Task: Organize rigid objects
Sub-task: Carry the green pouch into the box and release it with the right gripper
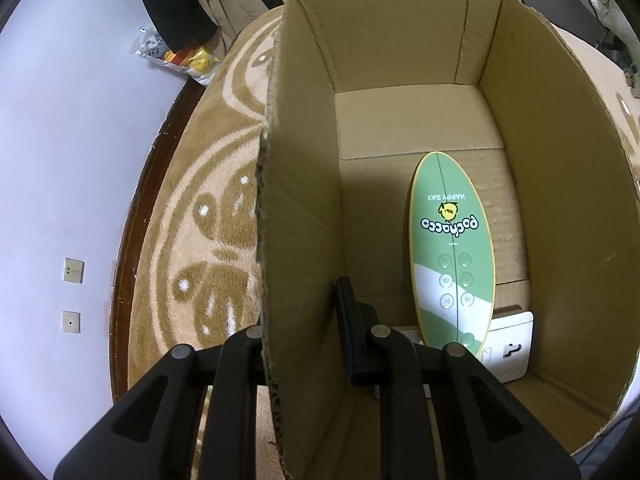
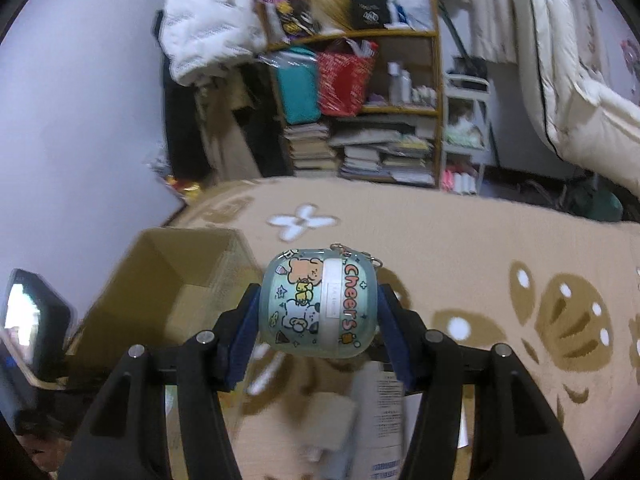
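Note:
My left gripper (image 1: 308, 332) is shut on the near side wall of an open cardboard box (image 1: 400, 52), one finger (image 1: 348, 320) inside and one outside. Inside the box a green oval board printed "pochacco" (image 1: 452, 248) leans upright, and a small white box (image 1: 512, 348) lies behind its lower end. My right gripper (image 2: 316, 312) is shut on a rounded pale-blue case with cartoon animals and the word "Cheers" (image 2: 320, 300), held above the carpet. The same cardboard box (image 2: 168, 280) stands to the lower left in the right wrist view.
A beige patterned carpet (image 2: 460, 240) lies under everything. A cluttered wooden shelf (image 2: 360, 92) with books and bags stands at the back, white bedding (image 2: 572, 60) to its right. White boxes and papers (image 2: 380, 408) lie on the carpet below the right gripper. A pale wall (image 1: 60, 140) is left of the box.

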Motion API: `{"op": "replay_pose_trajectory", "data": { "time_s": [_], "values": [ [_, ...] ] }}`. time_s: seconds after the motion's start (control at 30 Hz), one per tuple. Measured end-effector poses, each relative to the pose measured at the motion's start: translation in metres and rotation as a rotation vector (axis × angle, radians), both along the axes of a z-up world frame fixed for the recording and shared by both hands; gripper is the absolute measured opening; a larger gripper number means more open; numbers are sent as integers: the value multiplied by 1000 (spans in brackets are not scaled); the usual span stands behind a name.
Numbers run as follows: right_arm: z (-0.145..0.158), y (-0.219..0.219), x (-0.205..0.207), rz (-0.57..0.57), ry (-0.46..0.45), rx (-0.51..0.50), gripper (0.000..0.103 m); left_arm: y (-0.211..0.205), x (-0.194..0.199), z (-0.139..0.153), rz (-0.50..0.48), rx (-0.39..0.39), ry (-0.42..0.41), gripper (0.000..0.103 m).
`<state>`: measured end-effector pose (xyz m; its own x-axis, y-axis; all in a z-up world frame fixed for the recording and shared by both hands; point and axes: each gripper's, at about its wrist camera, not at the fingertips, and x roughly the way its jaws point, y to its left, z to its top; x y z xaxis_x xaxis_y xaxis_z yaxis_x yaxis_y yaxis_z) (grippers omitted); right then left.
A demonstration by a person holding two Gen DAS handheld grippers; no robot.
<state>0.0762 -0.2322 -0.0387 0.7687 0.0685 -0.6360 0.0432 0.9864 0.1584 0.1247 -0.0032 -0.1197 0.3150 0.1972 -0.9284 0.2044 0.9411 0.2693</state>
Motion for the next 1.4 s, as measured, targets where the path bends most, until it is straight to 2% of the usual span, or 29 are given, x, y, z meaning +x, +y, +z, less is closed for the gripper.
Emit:
{"op": "replay_pose_trajectory", "data": {
  "time_s": [0.27, 0.57, 0.8, 1.03, 1.27, 1.4],
  "values": [
    [34, 52, -21, 107, -85, 20, 60, 2, 0, 1, -1, -6, -7, 17],
    [16, 72, -24, 145, -42, 45, 60, 6, 1, 1, 7, -19, -6, 17],
    [7, 71, -21, 159, -27, 61, 60, 6, 2, -2, 7, -18, -8, 17],
    [-11, 67, -10, 163, 34, 91, 60, 6, 1, -3, 5, -16, -9, 17],
    [0, 74, -16, 220, -21, 99, 60, 5, 0, -3, 6, -20, -8, 17],
    [-4, 82, -14, 243, 6, 97, 60, 7, 1, -3, 12, -29, -4, 18]
  ]
}}
